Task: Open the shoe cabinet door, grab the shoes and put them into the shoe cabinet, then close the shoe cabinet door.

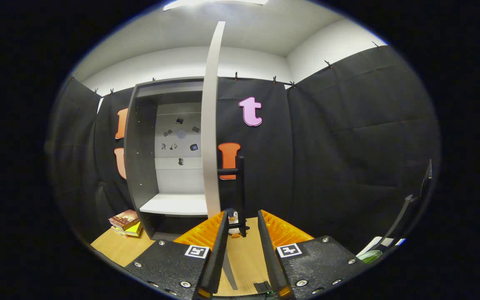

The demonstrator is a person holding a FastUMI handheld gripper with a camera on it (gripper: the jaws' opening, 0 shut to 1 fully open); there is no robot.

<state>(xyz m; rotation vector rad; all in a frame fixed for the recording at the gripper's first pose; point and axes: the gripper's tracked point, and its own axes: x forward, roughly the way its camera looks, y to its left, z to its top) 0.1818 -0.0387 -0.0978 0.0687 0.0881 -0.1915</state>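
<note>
The hand-held gripper [242, 216] hangs low over the wooden table [117, 248], its two fingers parted to a moderate gap with nothing held between them; bare table top shows in that gap. Just ahead of the fingertips stands a small penguin figure [233, 223] beside a dark upright stand [240, 196] with a short crossbar. Rising from about the same spot, and running straight up past the fingers, is the pale edge of the shoe cabinet door [211, 125], seen edge-on, which suggests it has been swung wide open toward the camera. Beyond and to the left of it is the shoe cabinet [140, 146] itself, a tall dark frame with a light back panel and a white shelf [175, 204] low down; the shelf looks bare, and a few small dark marks show on the back panel, too small to identify. At the foot of the cabinet's left side lies a short stack of books [125, 222]. Off to the right, near the booth wall, a thin dark arm-like stand [406, 212] leans over something pale and green that I cannot make out. Judging by this, the door-opening step looks done; no shoes are visible to me here, so fetching them, placing them on the shelf and shutting the door all appear still ahead.
</note>
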